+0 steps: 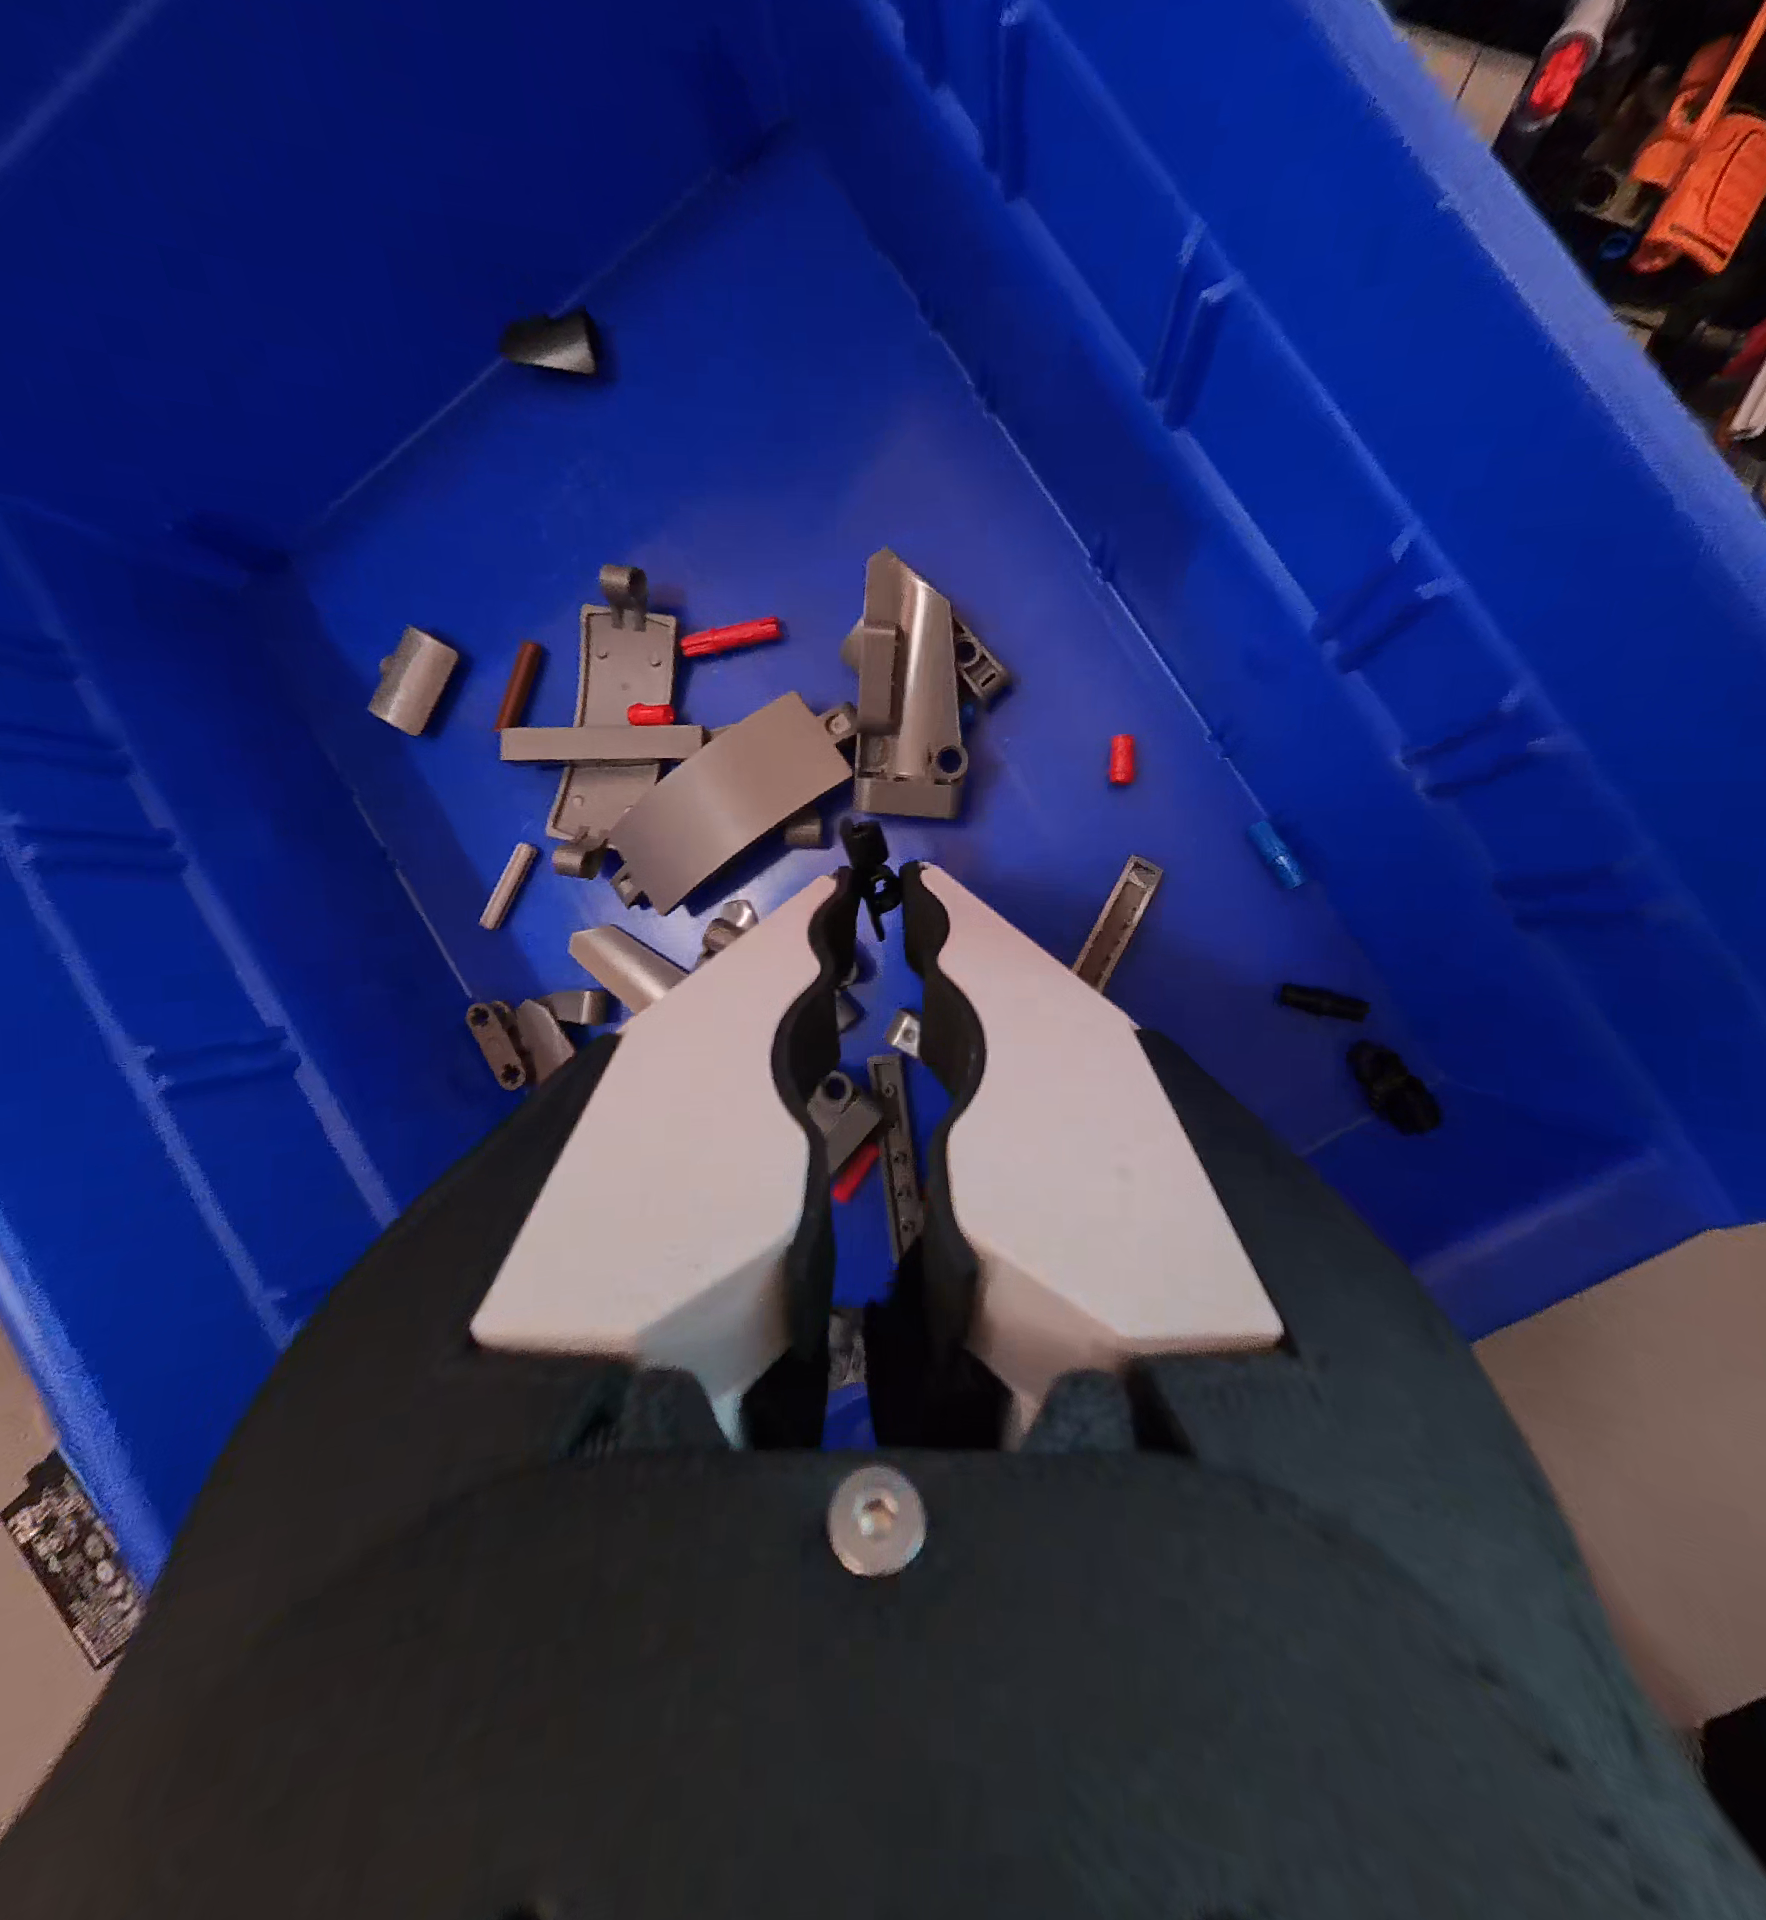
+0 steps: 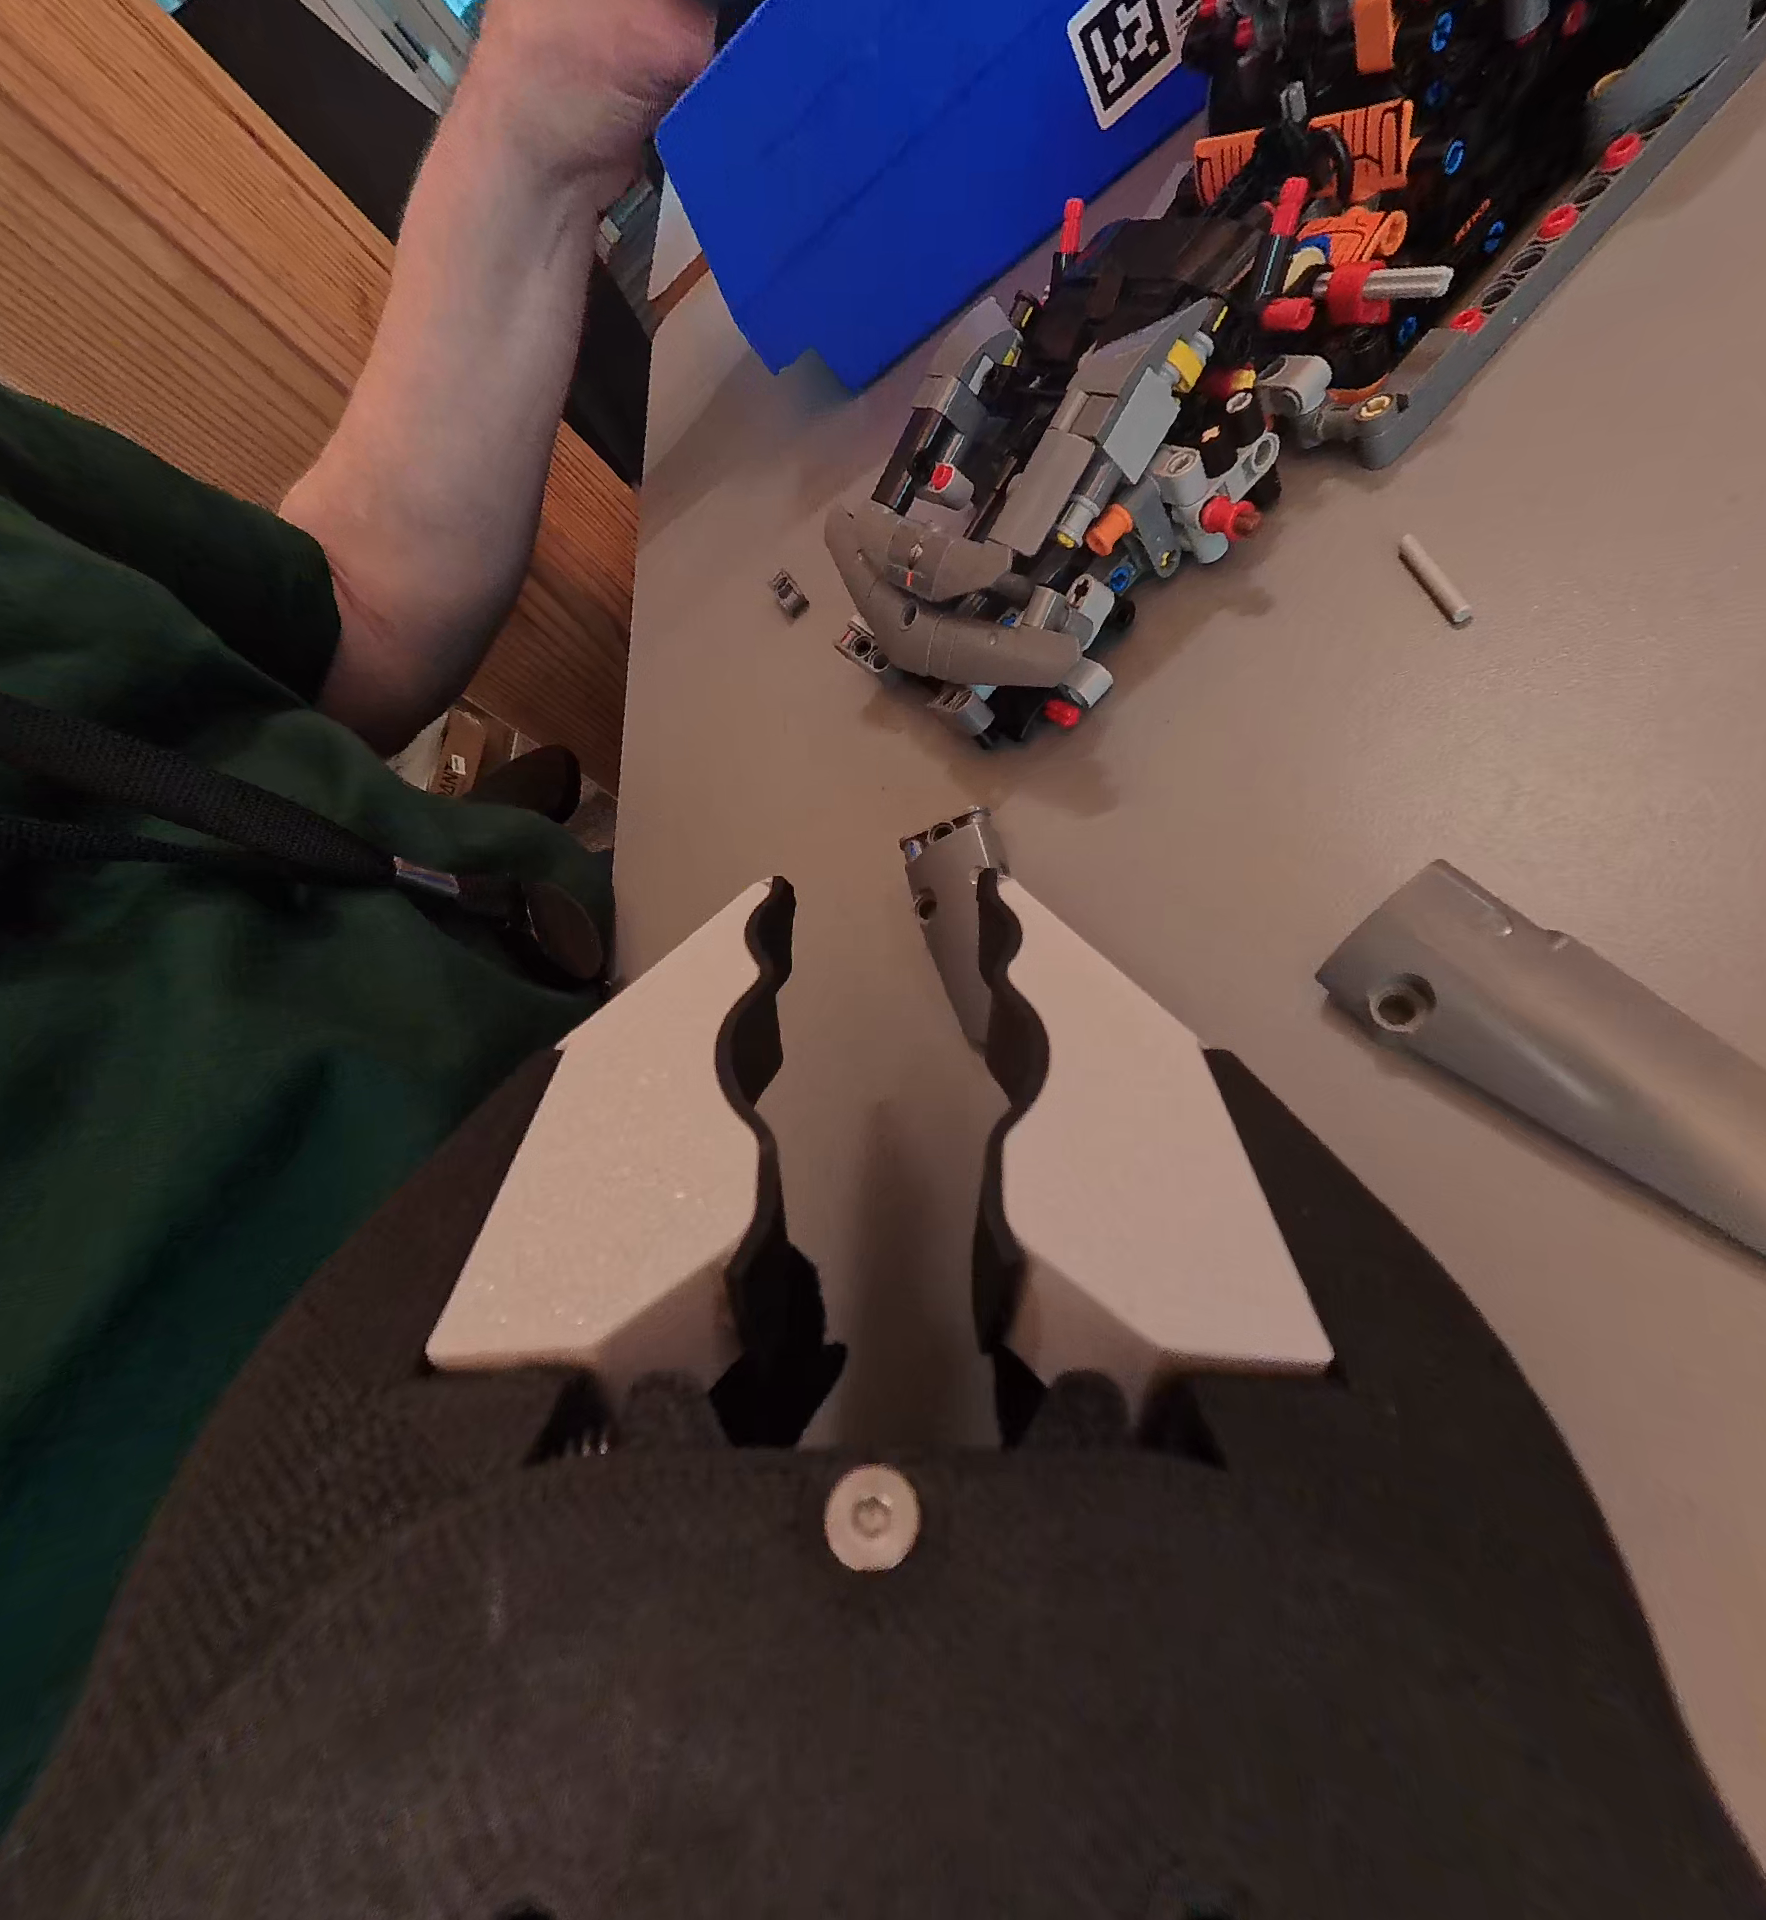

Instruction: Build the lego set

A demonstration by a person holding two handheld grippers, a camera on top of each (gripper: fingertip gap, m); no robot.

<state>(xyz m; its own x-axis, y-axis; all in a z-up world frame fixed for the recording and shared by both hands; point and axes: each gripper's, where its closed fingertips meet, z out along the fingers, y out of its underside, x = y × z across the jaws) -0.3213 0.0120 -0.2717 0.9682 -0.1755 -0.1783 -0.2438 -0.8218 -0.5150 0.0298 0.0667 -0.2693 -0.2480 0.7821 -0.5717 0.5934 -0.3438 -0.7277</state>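
While the left gripper (image 1: 874, 883) is pinching a small black pin (image 1: 871, 868) over the blue bin (image 1: 1274, 436) of loose grey parts, the right gripper (image 2: 884, 888) is waiting with jaws apart above the table (image 2: 1378, 790), a grey connector (image 2: 946, 862) lying against its right finger, the half-built model (image 2: 1087, 499) at twelve o'clock; fetching seems underway, and next the pin probably needs carrying across to the model

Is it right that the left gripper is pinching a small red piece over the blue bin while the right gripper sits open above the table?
Not quite: the piece is black, not red. The left wrist view shows the left gripper shut on a small black piece over the blue bin. The right gripper does sit open above the table.
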